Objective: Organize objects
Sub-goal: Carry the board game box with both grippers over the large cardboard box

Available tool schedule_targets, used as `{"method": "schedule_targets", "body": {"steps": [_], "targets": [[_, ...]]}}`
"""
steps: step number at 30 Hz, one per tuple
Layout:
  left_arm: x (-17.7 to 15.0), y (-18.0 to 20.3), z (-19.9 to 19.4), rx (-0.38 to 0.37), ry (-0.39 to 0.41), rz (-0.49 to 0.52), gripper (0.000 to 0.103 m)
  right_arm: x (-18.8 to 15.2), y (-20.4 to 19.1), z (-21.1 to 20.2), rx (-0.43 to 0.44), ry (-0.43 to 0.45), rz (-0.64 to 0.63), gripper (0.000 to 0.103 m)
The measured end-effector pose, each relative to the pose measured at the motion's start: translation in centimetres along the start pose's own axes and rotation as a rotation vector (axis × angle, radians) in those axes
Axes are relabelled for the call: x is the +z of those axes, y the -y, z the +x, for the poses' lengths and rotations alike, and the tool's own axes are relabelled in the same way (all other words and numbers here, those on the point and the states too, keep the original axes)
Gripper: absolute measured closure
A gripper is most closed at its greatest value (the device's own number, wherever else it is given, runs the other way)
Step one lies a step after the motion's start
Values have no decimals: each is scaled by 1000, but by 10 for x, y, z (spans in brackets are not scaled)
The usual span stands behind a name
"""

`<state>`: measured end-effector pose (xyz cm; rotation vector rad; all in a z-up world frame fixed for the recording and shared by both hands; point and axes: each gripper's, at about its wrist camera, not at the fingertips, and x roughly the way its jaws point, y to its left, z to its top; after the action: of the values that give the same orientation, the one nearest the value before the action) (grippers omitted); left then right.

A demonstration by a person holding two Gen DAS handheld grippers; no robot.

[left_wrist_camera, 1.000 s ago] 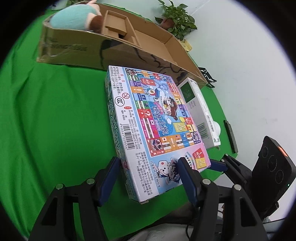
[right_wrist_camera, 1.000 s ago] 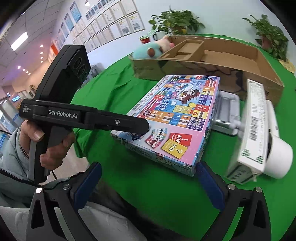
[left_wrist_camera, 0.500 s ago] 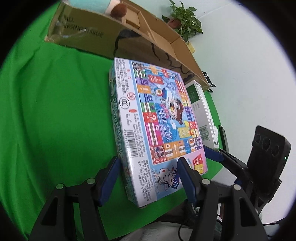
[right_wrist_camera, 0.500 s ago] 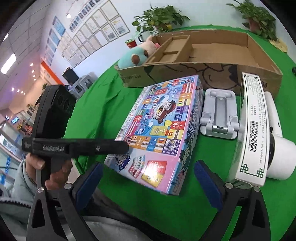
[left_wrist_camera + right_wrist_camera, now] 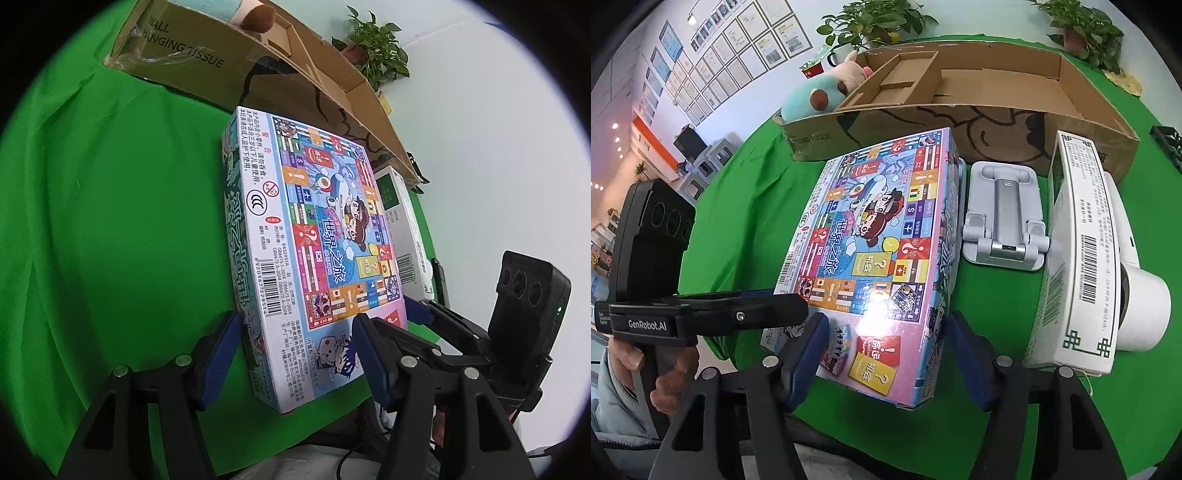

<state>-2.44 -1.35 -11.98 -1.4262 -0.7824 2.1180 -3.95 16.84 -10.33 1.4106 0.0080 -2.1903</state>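
Left gripper (image 5: 295, 345) clamps game box (image 5: 317, 236) near corner, lifted tilted above green cloth (image 5: 110, 221). Right gripper (image 5: 882, 354) closing on box's other near corner. Carton (image 5: 997, 96) behind.

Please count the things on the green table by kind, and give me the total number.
Cardboard box: 1
Plush toy: 1
Board game box: 1
Phone stand: 1
White carton: 1
White round device: 1
Total: 6
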Motion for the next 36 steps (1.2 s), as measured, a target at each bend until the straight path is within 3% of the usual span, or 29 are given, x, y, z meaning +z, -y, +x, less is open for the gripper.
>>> {"method": "schedule_targets", "body": {"steps": [5, 8, 18, 30, 36], "targets": [[-6, 4, -7, 20, 46, 19, 49, -6, 1, -3, 11, 6, 12, 44], [-9, 11, -7, 76, 70, 41, 55, -9, 1, -4, 30, 12, 24, 45], [-4, 37, -26, 171, 162, 130, 58, -1, -9, -28, 33, 115, 12, 52], [20, 82, -49, 177, 254, 212, 58, 21, -8, -77, 13, 250, -9, 52], [37, 104, -47, 160, 258, 251, 58, 39, -1, -101, -14, 314, -5, 52]]}}
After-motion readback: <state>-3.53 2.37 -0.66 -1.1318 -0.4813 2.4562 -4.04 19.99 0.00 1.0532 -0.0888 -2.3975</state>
